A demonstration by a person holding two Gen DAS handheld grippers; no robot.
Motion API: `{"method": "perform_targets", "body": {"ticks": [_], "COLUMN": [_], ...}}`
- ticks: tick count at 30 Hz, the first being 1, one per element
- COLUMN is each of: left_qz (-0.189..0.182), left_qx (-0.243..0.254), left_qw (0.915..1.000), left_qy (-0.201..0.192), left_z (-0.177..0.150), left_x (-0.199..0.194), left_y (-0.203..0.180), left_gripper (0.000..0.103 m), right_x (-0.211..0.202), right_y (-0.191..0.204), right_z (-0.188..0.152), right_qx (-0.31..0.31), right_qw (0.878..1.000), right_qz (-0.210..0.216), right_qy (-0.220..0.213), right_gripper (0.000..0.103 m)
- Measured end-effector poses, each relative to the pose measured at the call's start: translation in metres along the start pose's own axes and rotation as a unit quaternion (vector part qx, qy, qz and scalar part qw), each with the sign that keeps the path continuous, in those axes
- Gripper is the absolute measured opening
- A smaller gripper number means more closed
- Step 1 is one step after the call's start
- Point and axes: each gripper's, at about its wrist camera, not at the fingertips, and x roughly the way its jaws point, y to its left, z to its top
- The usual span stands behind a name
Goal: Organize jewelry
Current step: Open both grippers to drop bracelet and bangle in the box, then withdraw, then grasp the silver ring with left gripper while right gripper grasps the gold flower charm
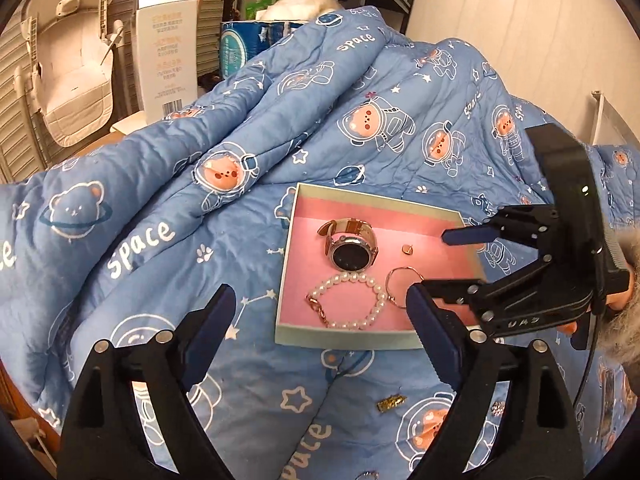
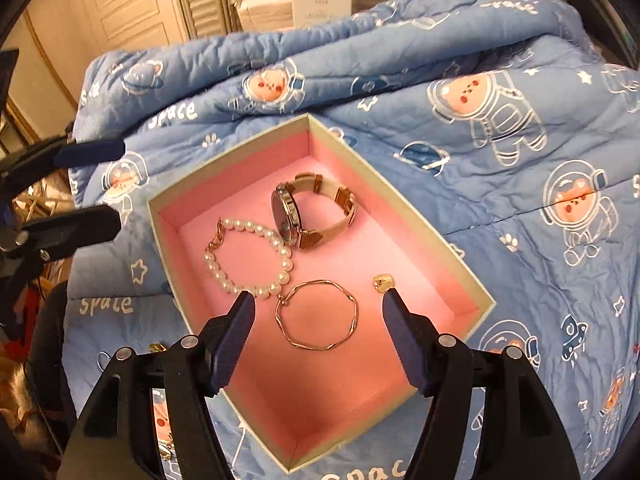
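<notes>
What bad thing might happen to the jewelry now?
The open right gripper hangs over the box; its finger sits close to the tiny gold earring and might knock it. The thin gold bangle touches the pearl bracelet, so they may snag. The glittery piece on the quilt could slip into folds.

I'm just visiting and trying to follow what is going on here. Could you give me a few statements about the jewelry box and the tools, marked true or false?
1. The white pearl bracelet lies inside the pink-lined cardboard box. True.
2. The right hand-held gripper is clamped on the thin gold wire bangle. False: its jaws are open, and the bangle lies loose in the box.
3. The round-faced watch with a cream strap lies on the blue space-print quilt. False: it is in the box.
4. A small gold glittery piece lies on the quilt outside the box. True.
5. The left hand-held gripper is open and holds nothing. True.
</notes>
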Motion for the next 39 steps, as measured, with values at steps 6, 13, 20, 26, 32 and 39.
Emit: {"method": "perform_targets", "body": {"ticks": [6, 13, 20, 26, 32, 39], "left_qz": [0.011, 0.020, 0.018, 0.027, 0.030, 0.034], "left_qx": [-0.007, 0.026, 0.036, 0.049, 0.047, 0.036], "left_qw": [0.9999, 0.9994, 0.9992, 0.9985, 0.9984, 0.9987], "left_qy": [-0.005, -0.011, -0.004, -0.003, 0.007, 0.011], "left_z": [-0.040, -0.088, -0.130, -0.153, -0.159, -0.159], "left_x": [-0.016, -0.034, -0.043, -0.045, -0.037, -0.028], "left_y": [0.003, -0.016, -0.033, -0.042, -0.045, -0.043], "left_gripper": [0.087, 0.087, 0.087, 0.086, 0.074, 0.061], "right_x": [-0.049, -0.070, -0.066, -0.061, -0.054, -0.048], "right_y": [0.006, 0.028, 0.045, 0.052, 0.056, 0.057], "right_z": [-0.040, -0.100, -0.149, -0.170, -0.175, -0.175], "right_qx": [0.051, 0.082, 0.116, 0.134, 0.138, 0.142], "right_qw": [0.996, 0.992, 0.990, 0.989, 0.989, 0.989], "right_qz": [-0.013, -0.049, -0.049, -0.040, -0.036, -0.032], "right_qy": [-0.077, -0.087, -0.069, -0.054, -0.046, -0.039], "right_gripper": [0.072, 0.072, 0.072, 0.064, 0.054, 0.045]}}
